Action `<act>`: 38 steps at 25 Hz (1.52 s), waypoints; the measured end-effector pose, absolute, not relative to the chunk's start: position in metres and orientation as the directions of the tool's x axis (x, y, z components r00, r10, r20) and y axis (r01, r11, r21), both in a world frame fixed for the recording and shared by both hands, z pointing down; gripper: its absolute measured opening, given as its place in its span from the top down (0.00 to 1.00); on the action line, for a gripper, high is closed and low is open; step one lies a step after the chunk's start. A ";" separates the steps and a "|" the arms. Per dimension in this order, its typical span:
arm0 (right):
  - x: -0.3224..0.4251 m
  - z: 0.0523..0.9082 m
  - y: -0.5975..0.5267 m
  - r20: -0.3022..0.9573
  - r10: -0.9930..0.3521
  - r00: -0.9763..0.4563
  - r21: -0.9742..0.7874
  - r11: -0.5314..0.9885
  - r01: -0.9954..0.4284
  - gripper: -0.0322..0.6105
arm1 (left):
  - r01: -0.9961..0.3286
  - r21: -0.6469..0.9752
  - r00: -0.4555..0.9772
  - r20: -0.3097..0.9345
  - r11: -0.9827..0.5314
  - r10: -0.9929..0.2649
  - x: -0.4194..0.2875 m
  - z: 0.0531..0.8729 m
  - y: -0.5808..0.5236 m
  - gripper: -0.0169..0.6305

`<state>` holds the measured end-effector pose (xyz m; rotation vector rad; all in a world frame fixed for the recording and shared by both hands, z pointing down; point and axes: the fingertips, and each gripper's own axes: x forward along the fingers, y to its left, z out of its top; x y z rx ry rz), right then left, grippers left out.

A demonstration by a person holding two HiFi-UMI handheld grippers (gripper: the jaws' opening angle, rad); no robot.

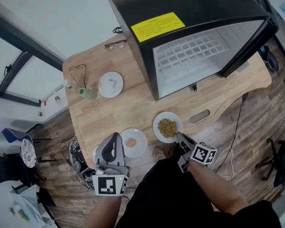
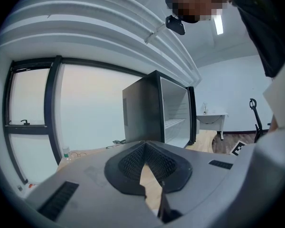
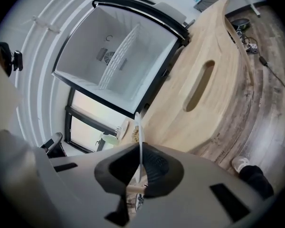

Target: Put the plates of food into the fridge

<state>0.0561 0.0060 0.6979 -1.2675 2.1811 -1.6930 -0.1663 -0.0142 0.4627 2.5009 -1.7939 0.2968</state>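
White round plate point(image 1: 156, 126) of yellow-green grains sits by the edge nearest me of the light wooden table point(image 1: 133, 108). My right gripper point(image 1: 179, 136) is pinched tight on its rim. My left gripper point(image 1: 116, 137) is closed on nothing, just beside a white plate point(image 1: 140, 149) with pink food.

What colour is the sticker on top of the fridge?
Yellow; the sticker shows best in the head view.

L gripper point(image 2: 145, 144) jaws together, open fridge point(image 2: 140, 110) ahead on wooden table point(image 2: 205, 137), window point(image 2: 85, 103) at L
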 end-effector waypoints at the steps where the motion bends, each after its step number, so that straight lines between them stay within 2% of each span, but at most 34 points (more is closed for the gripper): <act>1: 0.056 0.695 0.004 0.388 -0.655 -0.649 -0.840 0.039 -0.542 0.90 | -0.944 -0.070 0.307 0.180 -0.324 -0.934 -0.166 0.460 -0.015 0.97; 9: 0.069 0.658 -0.011 0.351 -0.665 -0.660 -0.849 0.071 -0.523 0.90 | -0.949 -0.033 0.304 0.163 -0.313 -0.938 -0.159 0.447 -0.028 0.97; 22: 0.118 0.571 -0.055 0.258 -0.745 -0.615 -0.849 0.129 -0.513 0.90 | -0.940 0.020 0.342 0.070 -0.342 -0.937 -0.127 0.417 -0.066 0.97; 38: 0.137 0.487 -0.119 0.075 -0.774 -0.629 -0.842 0.289 -0.456 0.90 | -0.947 0.016 0.319 -0.027 -0.320 -0.947 -0.112 0.358 -0.098 0.97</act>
